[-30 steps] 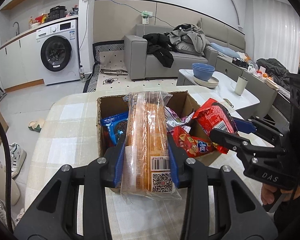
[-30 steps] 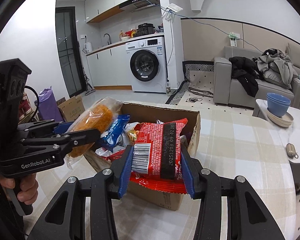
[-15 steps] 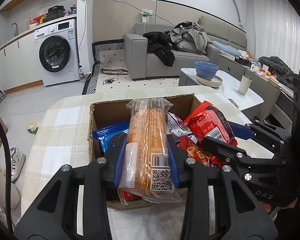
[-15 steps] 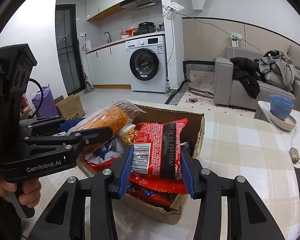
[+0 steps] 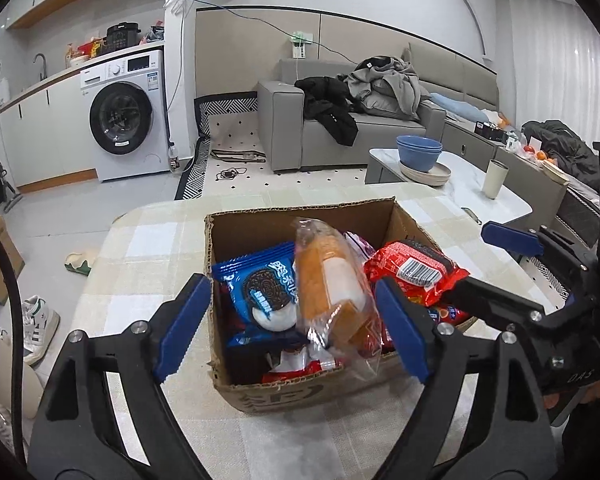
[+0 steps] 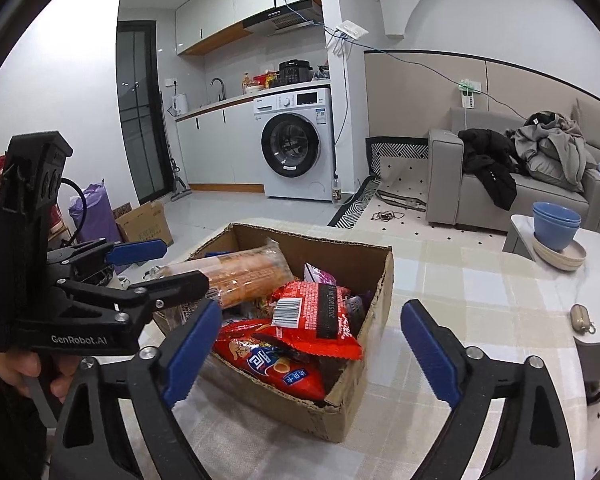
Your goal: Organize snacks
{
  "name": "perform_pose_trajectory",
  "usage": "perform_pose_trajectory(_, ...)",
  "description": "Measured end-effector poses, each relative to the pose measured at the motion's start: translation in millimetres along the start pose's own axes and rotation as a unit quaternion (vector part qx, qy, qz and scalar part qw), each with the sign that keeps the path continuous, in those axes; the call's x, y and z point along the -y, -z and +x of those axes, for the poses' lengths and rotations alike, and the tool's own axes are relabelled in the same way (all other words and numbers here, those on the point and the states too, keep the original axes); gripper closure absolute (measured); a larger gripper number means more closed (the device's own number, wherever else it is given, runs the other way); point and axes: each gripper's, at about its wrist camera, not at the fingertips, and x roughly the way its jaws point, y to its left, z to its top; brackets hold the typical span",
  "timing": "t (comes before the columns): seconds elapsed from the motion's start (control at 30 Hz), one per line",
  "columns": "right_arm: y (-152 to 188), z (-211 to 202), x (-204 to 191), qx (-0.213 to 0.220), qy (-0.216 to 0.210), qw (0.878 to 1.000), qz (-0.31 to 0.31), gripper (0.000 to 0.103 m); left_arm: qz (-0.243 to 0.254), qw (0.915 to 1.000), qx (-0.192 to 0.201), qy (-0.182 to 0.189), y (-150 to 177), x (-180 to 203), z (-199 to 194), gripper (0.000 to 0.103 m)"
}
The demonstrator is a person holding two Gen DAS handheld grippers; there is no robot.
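as jaws spread on both sides, left gripper opening w/ clear-wrapped orange biscuit sleeve loose btwn pads, resting in brown cardboard box. right gripper opening too, nothing gripped; red crinkly snack packet lying atop box contents.

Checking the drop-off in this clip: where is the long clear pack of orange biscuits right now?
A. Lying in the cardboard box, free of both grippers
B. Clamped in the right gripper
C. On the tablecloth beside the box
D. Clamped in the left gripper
A: the orange biscuit pack lies in the cardboard box, with the opening left gripper clear of it.
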Motion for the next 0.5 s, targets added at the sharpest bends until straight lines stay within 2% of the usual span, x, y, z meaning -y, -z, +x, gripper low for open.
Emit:
perform_pose_trajectory(0.07, 2, -1, 3, -0.003, 0.000, 1.000, 0.004, 0.001, 0.001, 1.0000, 0.002, -0.003, 0, 3, -1, 0.017)
perform_pose_trajectory(0.2, 5, -3, 4, -0.002, 0.003, 1.000, 0.009, 0.001, 0.003, 0.9998, 0.018, -0.010, 5, 8, -10, 0.000)
perform_pose_trajectory(0.33, 10, -13, 7, 0.017, -0.013, 1.000, 0.022, 0.001, 0.001, 0.9995, 0.032, -0.002, 17, 5, -25, 0.000)
perform_pose_trajectory(0.5, 19, -29, 11, 0.047, -0.026, 0.998, 0.033, 0.001, -0.002, 0.9988, 0.046, -0.014, 36, 6, -39, 0.000)
